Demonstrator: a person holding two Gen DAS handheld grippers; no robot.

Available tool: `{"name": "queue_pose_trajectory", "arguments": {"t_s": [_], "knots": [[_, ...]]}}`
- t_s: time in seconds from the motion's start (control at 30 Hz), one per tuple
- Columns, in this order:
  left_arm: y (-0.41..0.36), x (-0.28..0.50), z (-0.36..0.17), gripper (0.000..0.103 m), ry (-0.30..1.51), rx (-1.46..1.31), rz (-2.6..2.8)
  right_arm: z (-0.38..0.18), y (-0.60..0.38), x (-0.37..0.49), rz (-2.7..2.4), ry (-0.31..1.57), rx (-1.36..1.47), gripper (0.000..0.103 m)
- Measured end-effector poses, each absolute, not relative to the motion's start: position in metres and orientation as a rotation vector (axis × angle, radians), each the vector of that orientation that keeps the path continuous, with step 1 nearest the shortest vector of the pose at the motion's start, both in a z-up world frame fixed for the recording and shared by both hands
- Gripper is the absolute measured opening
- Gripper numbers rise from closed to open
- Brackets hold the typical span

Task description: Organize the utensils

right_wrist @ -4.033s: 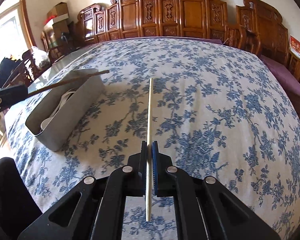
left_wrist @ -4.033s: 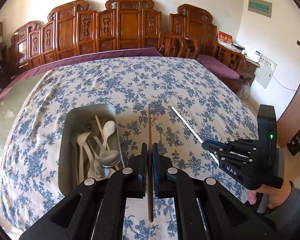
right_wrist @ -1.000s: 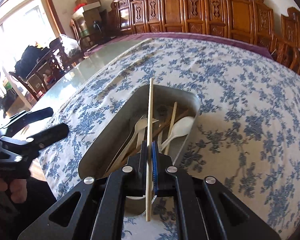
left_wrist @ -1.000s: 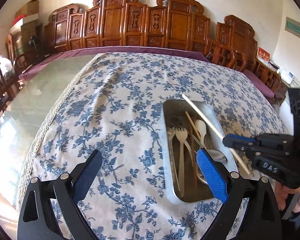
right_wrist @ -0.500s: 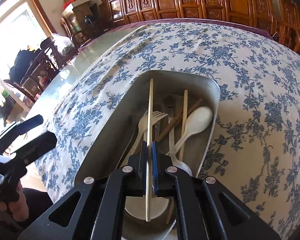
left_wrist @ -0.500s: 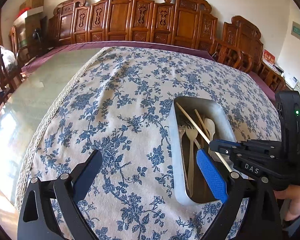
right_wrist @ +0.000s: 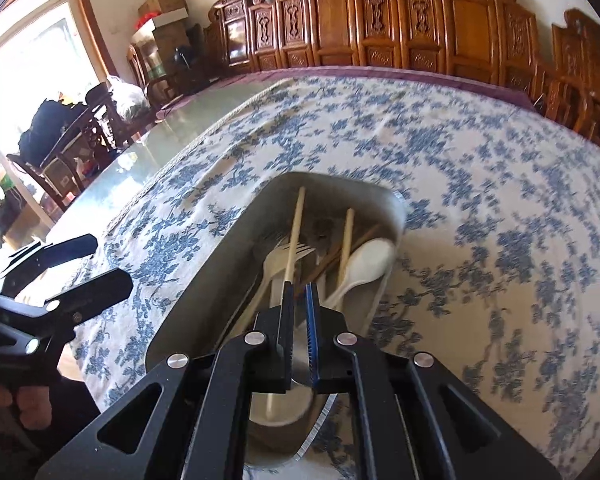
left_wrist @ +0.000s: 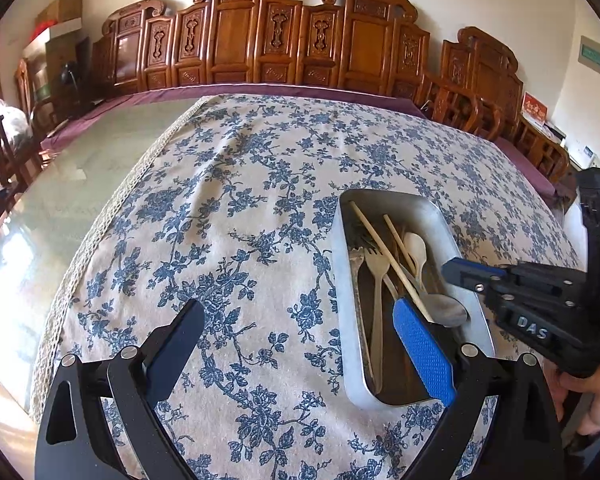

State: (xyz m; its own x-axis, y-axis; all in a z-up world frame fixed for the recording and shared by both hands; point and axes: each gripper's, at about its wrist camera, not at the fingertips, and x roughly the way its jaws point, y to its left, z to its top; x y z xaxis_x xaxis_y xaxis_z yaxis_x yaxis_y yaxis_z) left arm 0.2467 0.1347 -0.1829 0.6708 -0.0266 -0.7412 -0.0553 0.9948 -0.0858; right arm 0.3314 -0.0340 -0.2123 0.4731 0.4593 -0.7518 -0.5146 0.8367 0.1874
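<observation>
A metal tray point(left_wrist: 452, 220) point(right_wrist: 220, 248) on the flowered tablecloth holds forks, spoons and chopsticks. A pale chopstick point(right_wrist: 294, 236) point(left_wrist: 388, 256) lies in the tray, free of the jaws. My right gripper point(right_wrist: 299, 300) point(left_wrist: 460, 270) hovers just over the tray's near end, its jaws a small gap apart and empty. My left gripper point(left_wrist: 296, 340) is wide open and empty above the cloth, its blue-padded finger point(left_wrist: 422, 352) over the tray's left part. It also shows at the left in the right wrist view point(right_wrist: 76, 264).
A white spoon point(right_wrist: 364, 264), a pale fork point(left_wrist: 378, 280) and a metal spoon point(left_wrist: 446, 312) lie in the tray. Bare glass tabletop point(left_wrist: 68, 184) lies left of the cloth. Carved wooden chairs point(left_wrist: 300, 48) line the far side.
My right gripper has lowered over the tray, parted its jaws and let go of the pale chopstick, which now lies in the tray. My left gripper stays wide open.
</observation>
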Motion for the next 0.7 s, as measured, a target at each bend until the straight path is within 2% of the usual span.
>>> {"name": "queue_pose_trajectory", "arguments": {"t_s": [0.07, 0.2, 0.27, 0.33, 0.43, 0.5, 0.7], "knots": [[0.132, 0.246, -0.183, 0.092, 0.829, -0.102, 0.013, -0.208, -0.041, 0.328, 0.581, 0.877, -0.075, 0.008], [0.126, 0.244, -0.182, 0.091, 0.825, -0.089, 0.010, -0.197, -0.062, 0.316, 0.534, 0.825, -0.091, 0.026], [0.123, 0.242, -0.180, 0.092, 0.817, -0.087, 0.006, -0.193, -0.071, 0.310, 0.507, 0.800, -0.104, 0.046], [0.120, 0.240, -0.178, 0.092, 0.813, -0.083, 0.003, -0.187, -0.084, 0.301, 0.462, 0.770, -0.108, 0.075], [0.112, 0.234, -0.175, 0.092, 0.807, -0.074, -0.001, -0.180, -0.101, 0.291, 0.412, 0.744, -0.094, 0.094], [0.107, 0.230, -0.171, 0.092, 0.802, -0.071, -0.012, -0.176, -0.110, 0.283, 0.377, 0.730, -0.088, 0.100], [0.086, 0.215, -0.155, 0.092, 0.777, -0.059, -0.039, -0.162, -0.137, 0.260, 0.323, 0.722, -0.060, 0.100]]}}
